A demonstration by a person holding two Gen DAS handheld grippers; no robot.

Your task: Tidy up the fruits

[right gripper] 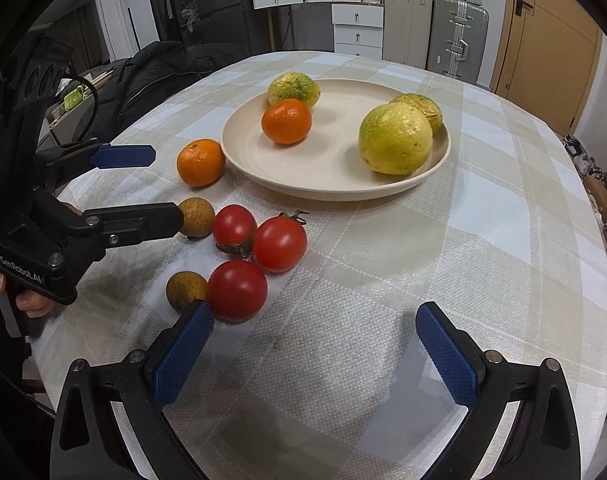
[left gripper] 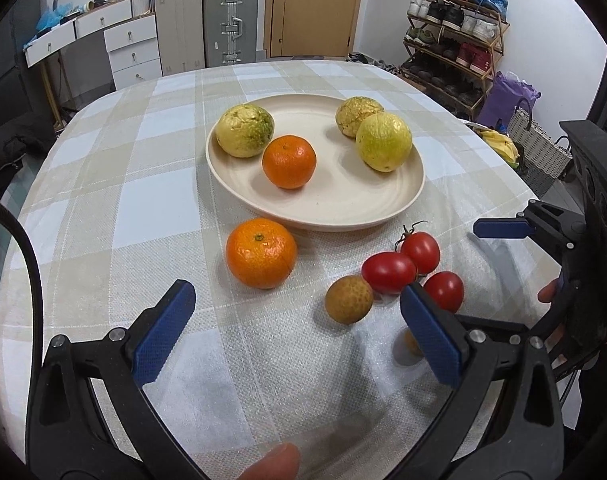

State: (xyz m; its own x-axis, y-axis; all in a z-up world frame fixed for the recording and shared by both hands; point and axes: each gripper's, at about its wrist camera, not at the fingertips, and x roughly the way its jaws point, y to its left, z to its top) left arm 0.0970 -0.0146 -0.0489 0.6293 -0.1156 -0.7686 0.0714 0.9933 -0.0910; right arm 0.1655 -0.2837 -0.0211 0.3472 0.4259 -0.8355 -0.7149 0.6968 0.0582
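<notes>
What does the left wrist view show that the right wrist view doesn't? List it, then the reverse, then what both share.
Only the left wrist view: a shoe rack, a purple bag, bananas.

Only the right wrist view: a black jacket beyond the table, and the second longan in full.

Both: the plate holding three yellow-green fruits and one orange, a second orange on the cloth, three tomatoes, suitcases, and both grippers open: left, right.

Both wrist views low, near; share plate (left gripper: 303, 216)
</notes>
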